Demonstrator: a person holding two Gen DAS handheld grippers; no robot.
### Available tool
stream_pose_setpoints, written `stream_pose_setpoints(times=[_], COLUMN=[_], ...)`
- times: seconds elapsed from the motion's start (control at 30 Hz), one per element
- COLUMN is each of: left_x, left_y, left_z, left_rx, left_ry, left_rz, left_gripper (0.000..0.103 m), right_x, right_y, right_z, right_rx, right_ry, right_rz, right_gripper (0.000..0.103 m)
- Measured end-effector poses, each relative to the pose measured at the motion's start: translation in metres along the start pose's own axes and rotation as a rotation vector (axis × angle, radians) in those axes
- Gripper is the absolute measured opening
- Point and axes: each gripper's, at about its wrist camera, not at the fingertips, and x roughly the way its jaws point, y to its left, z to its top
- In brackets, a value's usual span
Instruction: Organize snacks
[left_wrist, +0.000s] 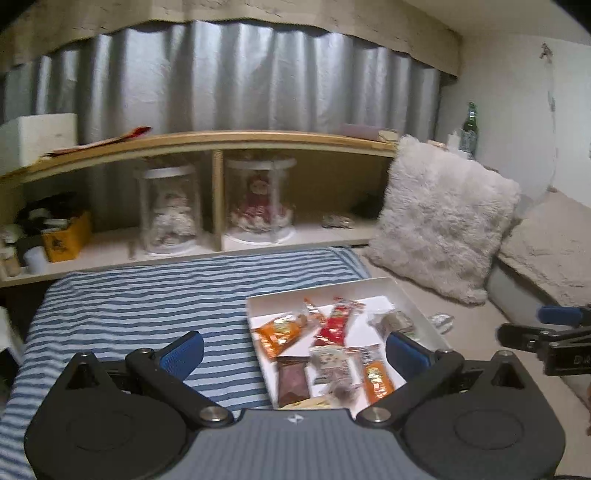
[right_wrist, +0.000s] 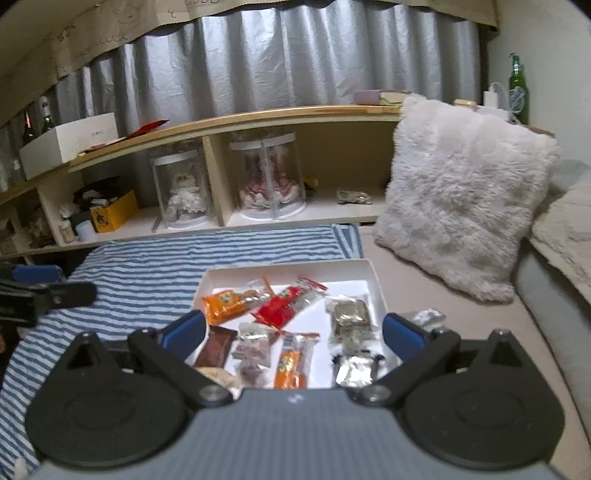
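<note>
A white shallow box (left_wrist: 413, 295) (right_wrist: 375, 280) lies on the bed and holds several snack packets: an orange packet (left_wrist: 277, 332) (right_wrist: 225, 301), a red packet (left_wrist: 334, 325) (right_wrist: 280, 306), a brown bar (left_wrist: 293, 382) (right_wrist: 216, 347), a small orange stick (left_wrist: 376, 380) (right_wrist: 291, 365) and silver packets (right_wrist: 349, 314). One silver packet (left_wrist: 441, 321) (right_wrist: 424, 317) lies outside, right of the box. My left gripper (left_wrist: 295, 350) is open and empty above the box's near left. My right gripper (right_wrist: 293, 330) is open and empty above the box's near edge.
A blue-striped cloth (left_wrist: 147, 295) covers the bed left of the box. A fluffy white pillow (left_wrist: 443, 221) (right_wrist: 465, 192) leans at the right. A wooden shelf (left_wrist: 221, 140) behind holds two domed dolls (left_wrist: 258, 199), a yellow box (left_wrist: 66, 236) and a green bottle (right_wrist: 519, 88).
</note>
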Motion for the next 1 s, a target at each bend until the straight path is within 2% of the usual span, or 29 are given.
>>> stream_pose_setpoints(times=[0.43,0.73,1.0], left_x=[-0.041,-0.043,-0.041], left_y=[0.003,-0.001,0.006], left_z=[-0.048,-0.077,-0.087], left_rx=[-0.024,0.054,0.023], left_ry=[-0.050,-0.063,-0.073], left_rz=[0.115,0.187,0.172], left_gripper=[0.103,0.103,0.103], right_x=[-0.036,-0.040,-0.042], right_y=[0.017,0.024,0.035], right_z=[-0.047,-0.074,-0.079], right_rx=[-0.035,-0.023,-0.077], right_ry=[-0.028,-0.040,-0.066], right_rz=[-0.044,-0.058,-0.064], right_gripper=[0.102,0.102,0.102])
